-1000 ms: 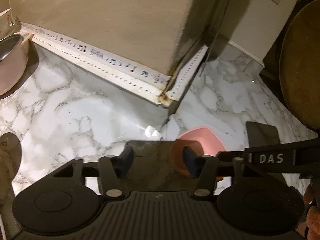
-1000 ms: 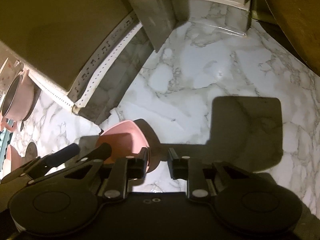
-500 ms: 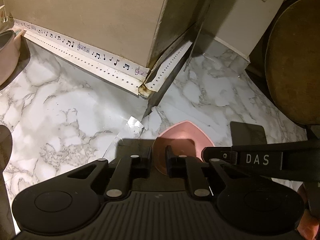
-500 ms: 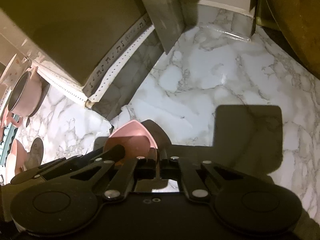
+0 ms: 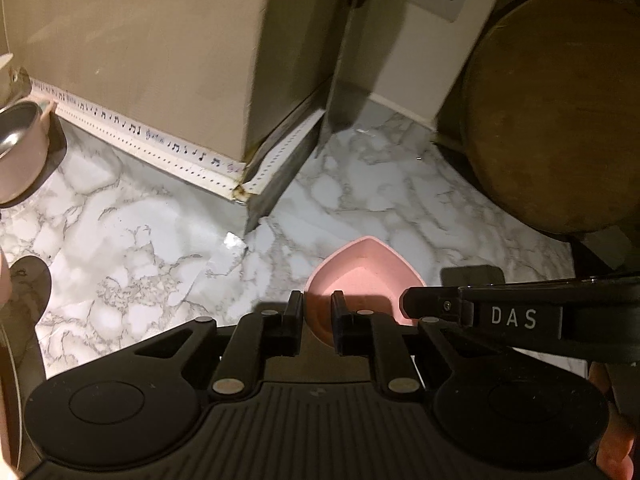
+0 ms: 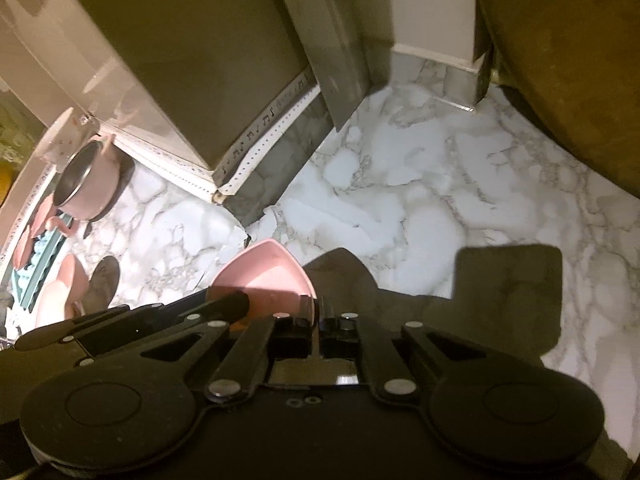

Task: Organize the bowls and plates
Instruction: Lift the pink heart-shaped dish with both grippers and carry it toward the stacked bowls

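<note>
Both grippers — left gripper (image 5: 316, 322), right gripper (image 6: 319, 320) — pinch the pink bowl's (image 5: 360, 270) rim, angled down over marble.

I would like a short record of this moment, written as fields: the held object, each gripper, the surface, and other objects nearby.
held object: pink bowl, pointed rim, above the counter
left gripper: shut on the bowl's near rim
right gripper: shut on the bowl's right edge
surface: marble counter, white with grey veins
left side: pink pot with metal inside; more pink dishes by a teal rack
right side: round wooden board
back: beige cabinet with music-note trim
</note>
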`<state>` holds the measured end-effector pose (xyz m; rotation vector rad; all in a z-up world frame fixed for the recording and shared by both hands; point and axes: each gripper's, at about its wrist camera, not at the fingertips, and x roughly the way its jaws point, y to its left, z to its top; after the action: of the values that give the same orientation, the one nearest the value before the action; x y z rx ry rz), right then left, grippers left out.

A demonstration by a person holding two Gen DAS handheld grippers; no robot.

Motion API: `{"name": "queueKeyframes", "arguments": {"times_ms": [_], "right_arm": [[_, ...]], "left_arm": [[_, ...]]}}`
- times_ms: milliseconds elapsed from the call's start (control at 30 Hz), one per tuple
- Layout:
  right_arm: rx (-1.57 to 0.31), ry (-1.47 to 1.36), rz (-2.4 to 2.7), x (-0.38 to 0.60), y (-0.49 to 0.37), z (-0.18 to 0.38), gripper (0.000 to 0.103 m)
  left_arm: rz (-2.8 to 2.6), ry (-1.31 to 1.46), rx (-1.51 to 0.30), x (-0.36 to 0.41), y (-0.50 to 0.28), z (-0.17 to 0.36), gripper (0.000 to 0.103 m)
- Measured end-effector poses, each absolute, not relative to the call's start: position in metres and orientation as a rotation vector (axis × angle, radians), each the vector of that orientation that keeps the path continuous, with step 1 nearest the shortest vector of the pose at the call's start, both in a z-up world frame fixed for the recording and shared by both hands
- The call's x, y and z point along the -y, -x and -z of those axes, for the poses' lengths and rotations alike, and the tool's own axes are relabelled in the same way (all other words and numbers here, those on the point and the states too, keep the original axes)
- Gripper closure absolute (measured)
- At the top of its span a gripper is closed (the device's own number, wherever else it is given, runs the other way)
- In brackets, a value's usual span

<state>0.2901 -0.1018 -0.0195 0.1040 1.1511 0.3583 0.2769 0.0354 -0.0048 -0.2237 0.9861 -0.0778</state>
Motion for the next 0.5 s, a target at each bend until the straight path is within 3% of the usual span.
{"name": "queueKeyframes", "arguments": {"times_ms": [500], "right_arm": [[-1.082, -0.086, -0.367, 0.143, -0.220, -0.026, 0.101]], "left_arm": [[0.144, 0.197, -0.954, 0.008, -0.214, -0.043, 0.089]]}}
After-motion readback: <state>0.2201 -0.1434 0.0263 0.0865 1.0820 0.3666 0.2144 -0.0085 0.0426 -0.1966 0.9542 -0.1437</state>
